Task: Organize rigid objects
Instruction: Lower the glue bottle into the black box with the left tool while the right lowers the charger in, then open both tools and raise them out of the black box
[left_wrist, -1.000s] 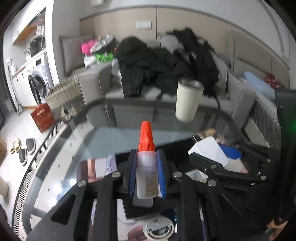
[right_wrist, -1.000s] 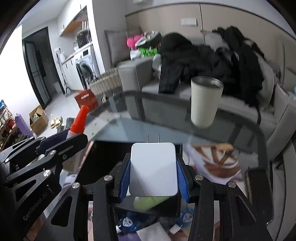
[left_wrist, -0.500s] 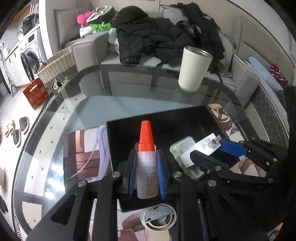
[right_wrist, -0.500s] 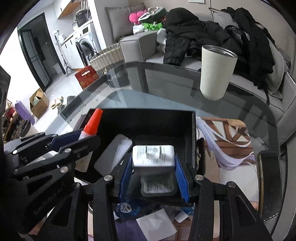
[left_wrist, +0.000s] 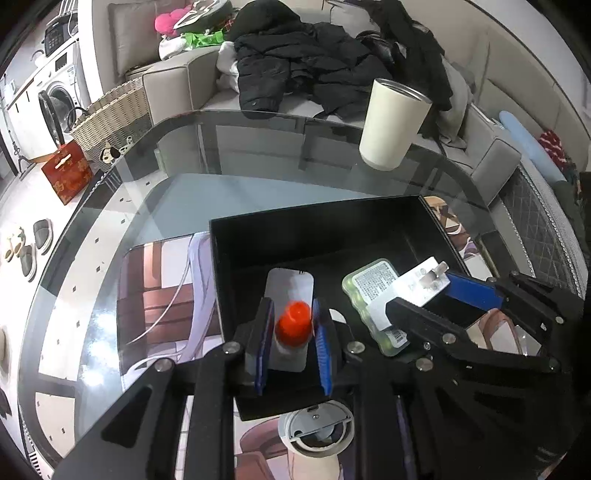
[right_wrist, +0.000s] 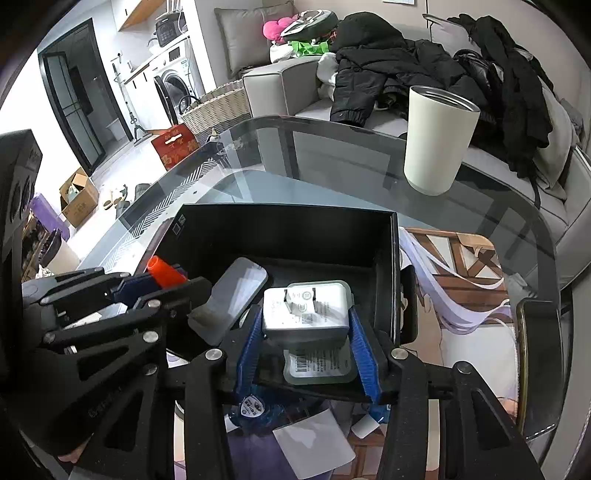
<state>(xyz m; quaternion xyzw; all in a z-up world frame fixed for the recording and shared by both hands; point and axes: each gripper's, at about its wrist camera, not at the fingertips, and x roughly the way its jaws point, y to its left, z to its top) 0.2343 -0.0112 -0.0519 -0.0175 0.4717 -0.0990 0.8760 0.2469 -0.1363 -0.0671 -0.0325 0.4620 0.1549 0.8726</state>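
left gripper (left_wrist: 293, 328) clamps glue bottle (left_wrist: 293, 324), right gripper (right_wrist: 306, 338) clamps charger (right_wrist: 306, 310); black box (left_wrist: 317, 229), glass table (left_wrist: 258, 155), sofa behind.

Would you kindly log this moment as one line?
left gripper: shut on glue bottle | right gripper: shut on charger | both over black box

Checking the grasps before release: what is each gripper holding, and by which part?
Left gripper pinches the orange-capped bottle around its body; right gripper clamps the white charger by its two side faces.
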